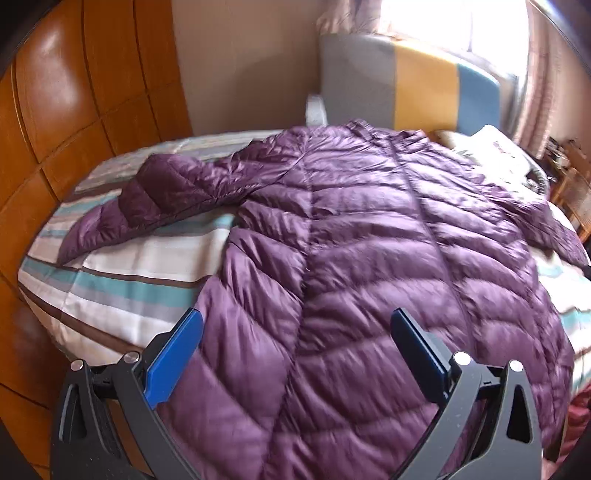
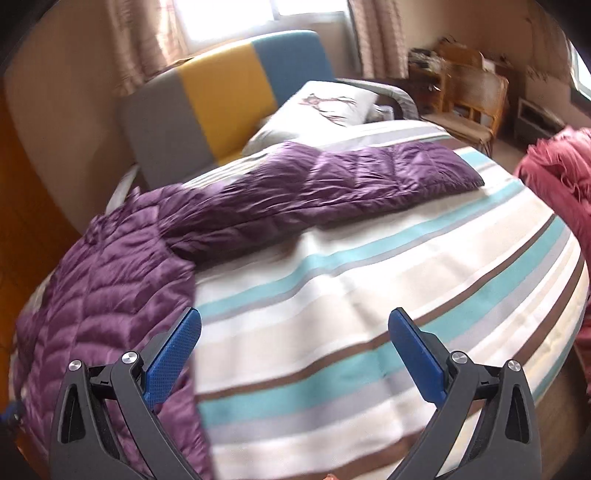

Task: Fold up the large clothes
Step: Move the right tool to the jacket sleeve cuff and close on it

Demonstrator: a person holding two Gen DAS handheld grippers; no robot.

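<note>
Left gripper (image 1: 295, 354): I held it low over the near hem of the jacket, its blue pads (image 1: 173, 358) spread wide apart, nothing between them.
Right gripper (image 2: 295, 354): I held it over bare bedding just right of the jacket's edge, pads (image 2: 173, 358) wide apart and empty; the left pad sat over the jacket's border in the view.
Jacket (image 1: 369, 258): purple, quilted, puffy; it lay spread flat on the bed, hem toward me, collar at the far end by the headboard. In the right wrist view its body (image 2: 103, 288) filled the left side.
Left sleeve (image 1: 159, 199): it stretched out to the left across the bedding, its cuff end nearer me than the shoulder.
Right sleeve (image 2: 332, 181): it reached out to the right across the bedding, lying flat, its cuff well away from the body.
Bedding (image 2: 369, 332): striped white, beige, teal, grey and brown; it covered the bed under the jacket.
Red cloth (image 2: 557, 177): a fringed heap at the right edge of the bed, apart from the jacket.
Pillow (image 2: 325, 107): white with a dark print, beyond the right sleeve.
Headboard (image 1: 402, 81): padded, in grey, yellow and blue panels.
Wood panelling (image 1: 74, 92): glossy, orange-brown, left of the bed.
Chair (image 2: 476, 99): wooden, far right, blurred.
Window (image 1: 454, 22): bright, curtained, behind the headboard.
</note>
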